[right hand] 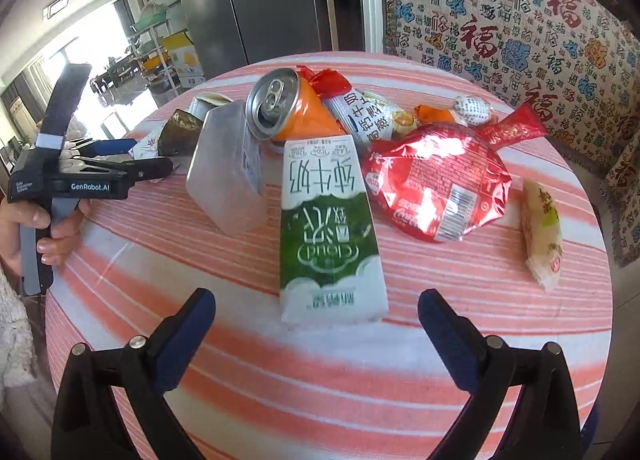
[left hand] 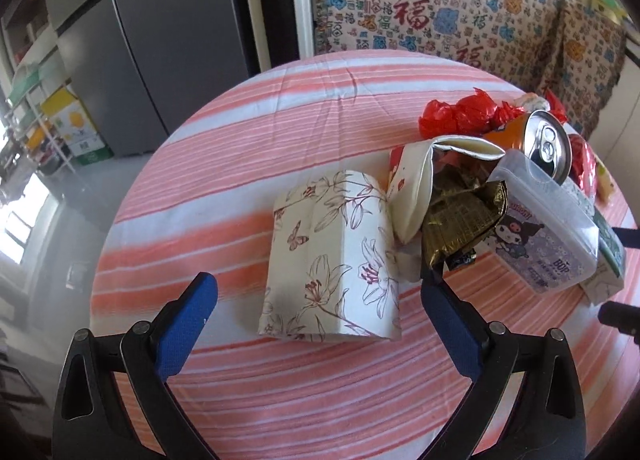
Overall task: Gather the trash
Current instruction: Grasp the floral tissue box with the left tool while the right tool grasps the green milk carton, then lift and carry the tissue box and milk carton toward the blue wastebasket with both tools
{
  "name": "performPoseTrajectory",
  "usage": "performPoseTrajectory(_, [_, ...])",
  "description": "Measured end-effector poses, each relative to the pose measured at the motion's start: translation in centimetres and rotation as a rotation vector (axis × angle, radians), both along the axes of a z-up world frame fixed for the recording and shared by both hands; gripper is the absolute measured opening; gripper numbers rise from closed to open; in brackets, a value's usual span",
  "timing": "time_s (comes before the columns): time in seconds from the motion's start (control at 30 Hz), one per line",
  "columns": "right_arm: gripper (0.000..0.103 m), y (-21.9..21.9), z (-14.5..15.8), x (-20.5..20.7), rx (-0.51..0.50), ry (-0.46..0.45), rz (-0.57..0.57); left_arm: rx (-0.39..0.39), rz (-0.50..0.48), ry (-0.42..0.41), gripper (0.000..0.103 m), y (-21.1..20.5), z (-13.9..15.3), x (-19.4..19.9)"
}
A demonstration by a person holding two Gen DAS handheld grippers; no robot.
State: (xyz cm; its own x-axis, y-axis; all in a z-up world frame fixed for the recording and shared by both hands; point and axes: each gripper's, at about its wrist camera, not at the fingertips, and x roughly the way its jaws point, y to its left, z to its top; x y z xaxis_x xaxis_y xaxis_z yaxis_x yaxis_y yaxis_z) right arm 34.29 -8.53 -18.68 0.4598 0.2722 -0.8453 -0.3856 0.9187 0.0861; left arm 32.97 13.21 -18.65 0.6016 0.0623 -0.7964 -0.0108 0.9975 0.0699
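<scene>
At 12 o'clock of the wide-open left gripper (left hand: pixel 318 300) a flowered paper pack (left hand: pixel 334 256) lies touching the trash heap; a careless closure could drag the gold wrapper (left hand: pixel 460 216) along. Before the equally wide, empty right gripper (right hand: pixel 316 310) lies the milk carton (right hand: pixel 328 228), from whose smooth sides the fingers could slip.

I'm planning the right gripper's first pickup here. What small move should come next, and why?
Probably ease the right gripper forward so its open jaws straddle the near end of the green milk carton. The carton lies flat on the striped tablecloth, centred ahead of the jaws and nearest of the trash.

Orange can (right hand: pixel 294 110), pink-striped, perhaps coral, tablecloth (right hand: pixel 400 360)
</scene>
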Motion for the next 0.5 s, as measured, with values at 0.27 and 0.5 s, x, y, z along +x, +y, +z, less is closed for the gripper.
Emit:
performPoseTrajectory(0.27, [0.049, 0.7, 0.6, 2.8, -0.013, 0.095, -0.034, -0.016, -0.042, 0.034, 0.064, -0.3, 0.0, -2.2])
performPoseTrajectory(0.5, [0.049, -1.1, 1.1, -3.2, -0.038, 0.152, -0.004, -0.005, -0.098, 0.092, 0.068, -2.0, -0.5, -9.0])
